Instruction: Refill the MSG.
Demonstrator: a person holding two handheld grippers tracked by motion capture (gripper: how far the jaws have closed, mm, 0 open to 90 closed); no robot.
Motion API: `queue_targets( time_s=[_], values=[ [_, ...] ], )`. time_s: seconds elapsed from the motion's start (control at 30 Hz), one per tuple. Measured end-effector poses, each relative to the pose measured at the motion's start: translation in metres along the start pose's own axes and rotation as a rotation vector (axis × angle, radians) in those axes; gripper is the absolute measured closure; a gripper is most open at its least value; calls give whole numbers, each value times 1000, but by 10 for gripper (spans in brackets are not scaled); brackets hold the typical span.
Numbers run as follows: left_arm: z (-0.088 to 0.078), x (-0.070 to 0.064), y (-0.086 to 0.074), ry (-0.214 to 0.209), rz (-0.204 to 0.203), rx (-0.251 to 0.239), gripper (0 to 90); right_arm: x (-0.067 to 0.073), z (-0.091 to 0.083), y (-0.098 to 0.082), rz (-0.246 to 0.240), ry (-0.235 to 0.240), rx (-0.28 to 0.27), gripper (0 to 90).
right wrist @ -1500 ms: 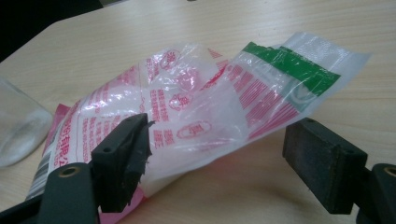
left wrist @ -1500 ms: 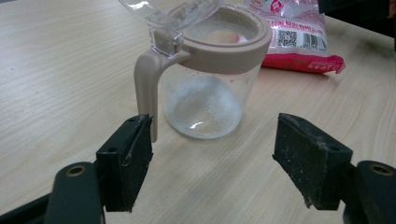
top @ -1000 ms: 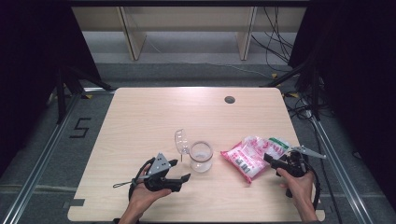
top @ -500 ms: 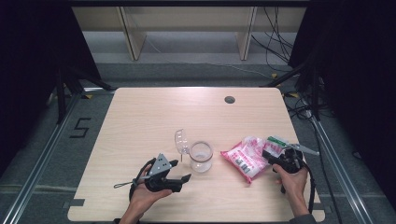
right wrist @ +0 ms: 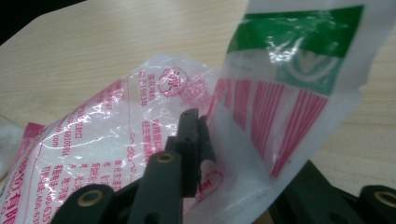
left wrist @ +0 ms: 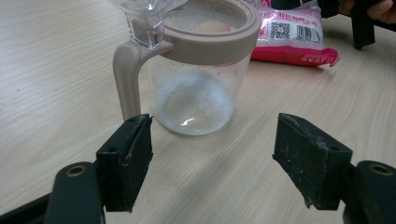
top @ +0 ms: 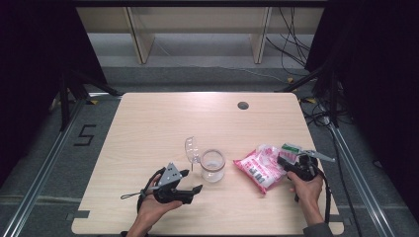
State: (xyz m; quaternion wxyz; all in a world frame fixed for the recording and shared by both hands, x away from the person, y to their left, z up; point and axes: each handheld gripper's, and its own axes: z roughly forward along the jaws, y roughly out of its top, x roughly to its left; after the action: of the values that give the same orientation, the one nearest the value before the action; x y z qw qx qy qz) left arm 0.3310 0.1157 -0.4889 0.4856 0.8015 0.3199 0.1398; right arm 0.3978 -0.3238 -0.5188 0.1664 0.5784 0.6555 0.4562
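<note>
Just one pink bag (top: 260, 166) (pinched), one jar (top: 213, 165), two tongs

Black "5" marked on the grey floor (top: 85, 134) left of the desk. Pink and white bag (left wrist: 292, 32): QR code and barcode printed on a white panel, digits too small to read. Same bag in the right gripper view: red Chinese print, mostly unreadable, a round red stamp, number strings "1983" and "400-635" along its side. Green band with a white emblem near the bag's top.
</note>
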Motion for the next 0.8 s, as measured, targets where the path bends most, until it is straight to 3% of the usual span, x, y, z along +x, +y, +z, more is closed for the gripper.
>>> queue_targets(
  time_s=[0.03,0.07,0.1,0.13,0.17,0.2,0.23,0.27,0.3,0.33,0.37,0.4,0.43,0.47,0.53,0.57,0.6,0.67,0.73,0.77,0.8],
  values=[
    [0,0,0,-5,-15,-2,275,0,-1,1,1,2,17,799],
    [0,-1,-1,2,-30,-4,274,3,-1,0,51,24,-1,857],
    [0,-1,-1,2,-25,-6,274,3,-1,0,51,24,-1,857],
    [0,0,0,-3,-16,-9,273,4,0,-1,32,25,-15,898],
    [-1,1,0,-1,-6,-6,273,1,-1,1,-22,43,-18,900],
    [-1,1,0,-1,-3,-6,273,6,-1,-1,5,35,-28,900],
    [-1,0,0,-2,-18,-17,273,7,-3,0,0,38,1,900],
    [-2,0,1,4,-4,-5,273,4,-2,1,-61,24,-20,900],
    [-2,0,1,4,-4,-8,273,5,-3,1,-57,31,-18,900],
    [-3,1,1,3,-3,-8,272,9,-3,1,-13,49,-30,900],
    [-3,0,1,0,-28,-12,271,7,-4,2,-55,50,-46,900],
    [-3,0,1,-1,-23,-14,270,10,-6,3,-30,47,-43,900],
    [-3,-1,2,6,-34,-21,270,8,-7,5,-63,66,-56,900],
    [-4,-1,2,1,-34,-18,270,12,-9,5,-39,69,-53,900],
    [-5,-3,3,5,-21,-10,270,13,-10,8,-82,80,-86,900],
    [-5,-6,4,2,-14,-12,269,18,-14,10,-57,80,-72,900],
    [-5,-9,5,-5,-5,-10,270,20,-14,11,-49,89,-99,900],
    [-4,-16,6,-8,14,-14,270,24,-18,13,-53,106,-100,900],
    [0,-25,7,-31,31,-6,270,27,-21,17,-95,126,-122,900],
    [0,-25,7,-31,31,-6,271,31,-25,18,-74,120,-111,900],
    [2,-28,7,-46,29,-11,272,31,-26,20,-91,135,-138,900]
  ],
)
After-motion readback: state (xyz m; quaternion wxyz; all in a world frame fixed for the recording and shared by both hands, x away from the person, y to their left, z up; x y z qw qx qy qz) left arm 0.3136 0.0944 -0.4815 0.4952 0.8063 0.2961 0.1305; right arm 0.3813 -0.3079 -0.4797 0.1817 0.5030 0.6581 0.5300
